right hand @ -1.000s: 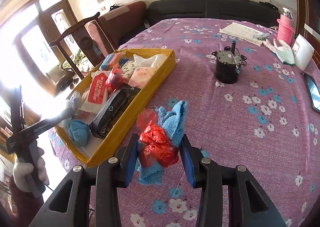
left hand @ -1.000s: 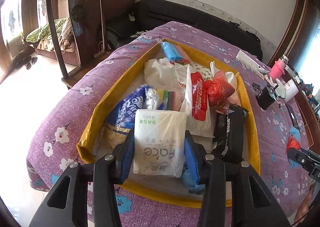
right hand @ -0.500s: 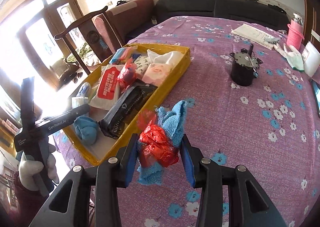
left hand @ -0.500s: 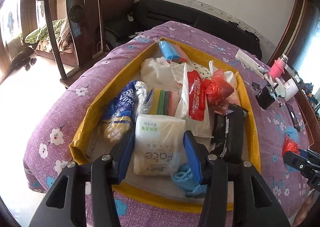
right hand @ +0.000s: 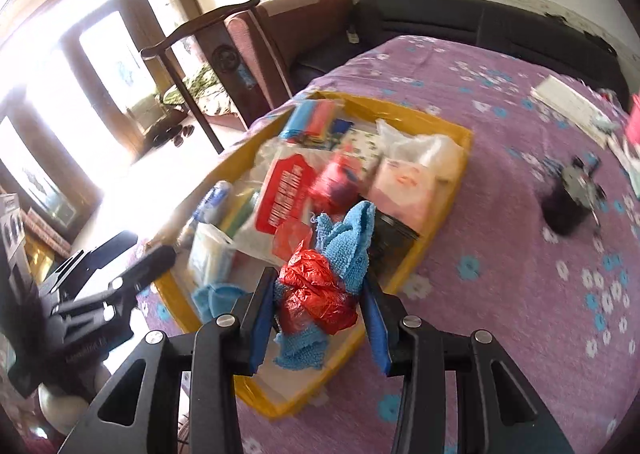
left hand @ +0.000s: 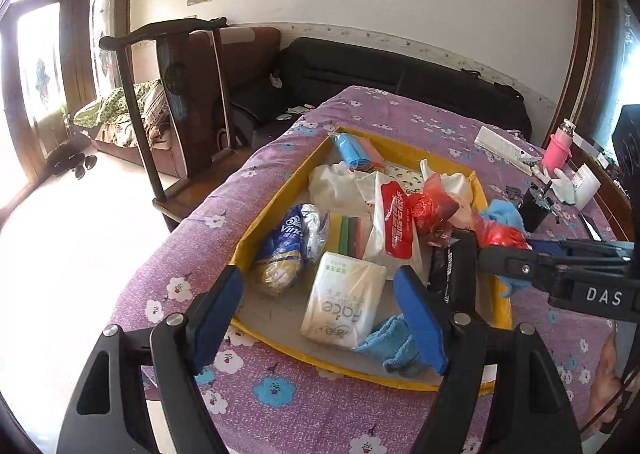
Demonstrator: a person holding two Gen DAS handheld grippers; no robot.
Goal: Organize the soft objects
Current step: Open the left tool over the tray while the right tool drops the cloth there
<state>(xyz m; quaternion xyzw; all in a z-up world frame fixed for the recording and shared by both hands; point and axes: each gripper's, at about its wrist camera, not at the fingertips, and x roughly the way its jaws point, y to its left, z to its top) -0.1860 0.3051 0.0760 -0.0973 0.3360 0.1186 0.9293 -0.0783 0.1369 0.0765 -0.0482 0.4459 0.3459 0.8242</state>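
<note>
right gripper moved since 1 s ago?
Yes. The right gripper, shut on a red bag and blue cloth bundle, has swung from over the purple tablecloth towards the yellow tray, now over its near edge.

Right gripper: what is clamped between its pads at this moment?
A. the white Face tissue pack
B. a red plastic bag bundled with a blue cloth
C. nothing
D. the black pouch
B: in the right wrist view the right gripper has its pads pressed on the red plastic bag and blue cloth, while the Face tissue pack lies in the yellow tray.
</note>
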